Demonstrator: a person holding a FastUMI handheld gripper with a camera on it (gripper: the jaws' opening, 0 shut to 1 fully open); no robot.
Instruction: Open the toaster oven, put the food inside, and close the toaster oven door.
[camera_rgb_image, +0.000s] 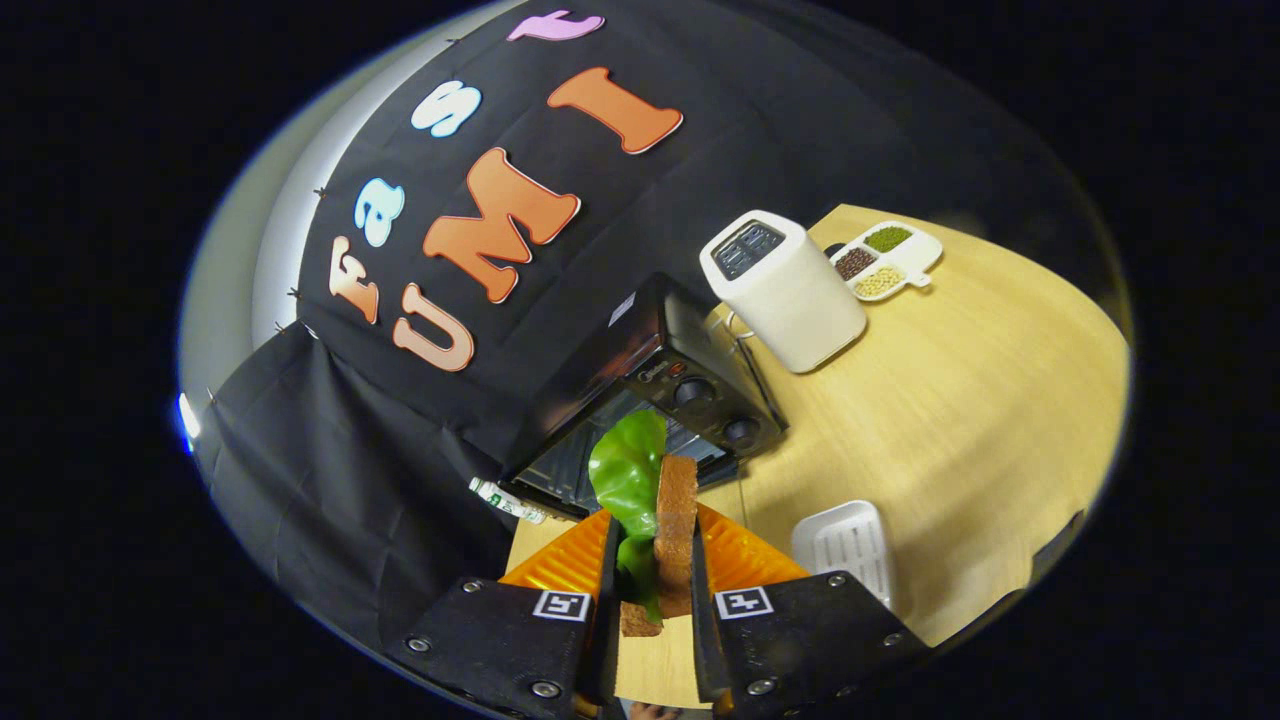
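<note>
the sandwich (668, 530), a brown bread slice with a green lettuce leaf against its left face, stands on edge between the two fingers of the gripper (652, 560). both fingers press on it, one against the leaf side and one against the bread side, so the jaws are closed on the food. its top pokes out past the fingertips and overlaps the mouth of the oven (655, 400) just beyond.

the oven is black and sits at the table's back left corner, against the booth wall. its door (545, 490) is down and open, and a wire rack shows inside the cavity. the control panel with knobs runs along the right of the opening. a small white-and-green thing (507, 500), too small to tell, lies at the door's left edge.

right of the oven and well clear of the fingers stands a white toaster (782, 290), with a divided dish (888, 260) of beans past it near the far edge. a white tray (850, 550) lies just right of the fingers. the table (960, 400) between tray, toaster and right edge is bare wood.
</note>
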